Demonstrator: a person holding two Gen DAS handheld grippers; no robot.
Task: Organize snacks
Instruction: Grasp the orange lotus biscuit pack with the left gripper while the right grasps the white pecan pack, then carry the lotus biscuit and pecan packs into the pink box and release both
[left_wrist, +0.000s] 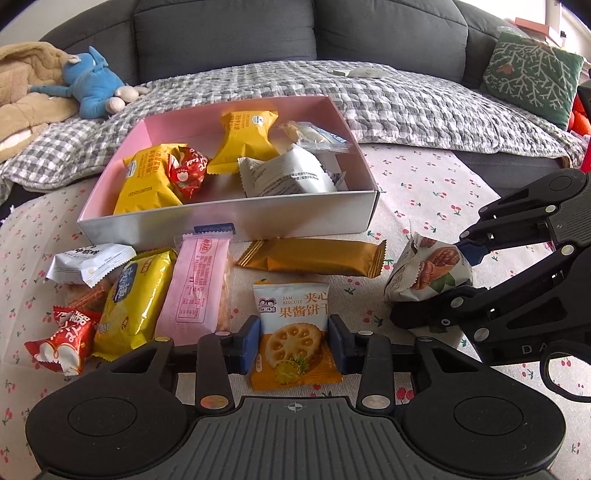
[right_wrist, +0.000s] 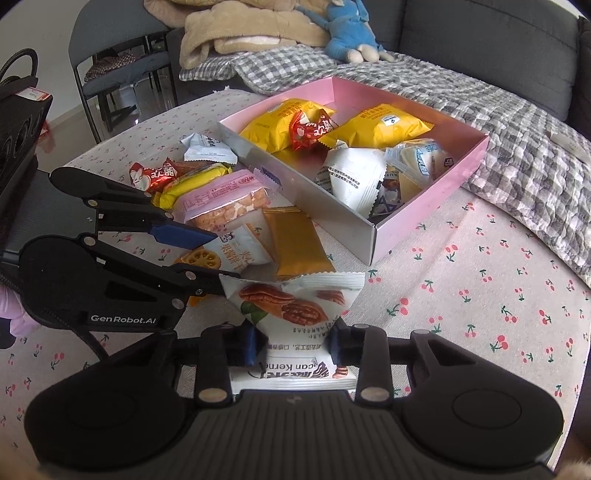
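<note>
In the right wrist view, the lower end of the white pecan-print snack packet (right_wrist: 295, 310) disappears behind the gripper body, and its pinched sides are covered by the blue pads (right_wrist: 251, 345). In the left wrist view, the bottom sides of the orange-and-white jam biscuit packet (left_wrist: 293, 332) are covered the same way. A ridged brown wafer (left_wrist: 86, 295) is mostly buried under the white wrapper (left_wrist: 90, 263). Small print on the white packet in the pink box (left_wrist: 284, 177) is too fine to read.

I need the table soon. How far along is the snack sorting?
About halfway. The pink box already holds several packets. In hand: the left gripper grips the jam biscuit packet, the right gripper the pecan packet. Left on the table: the gold bar, the pink packet and others.
</note>
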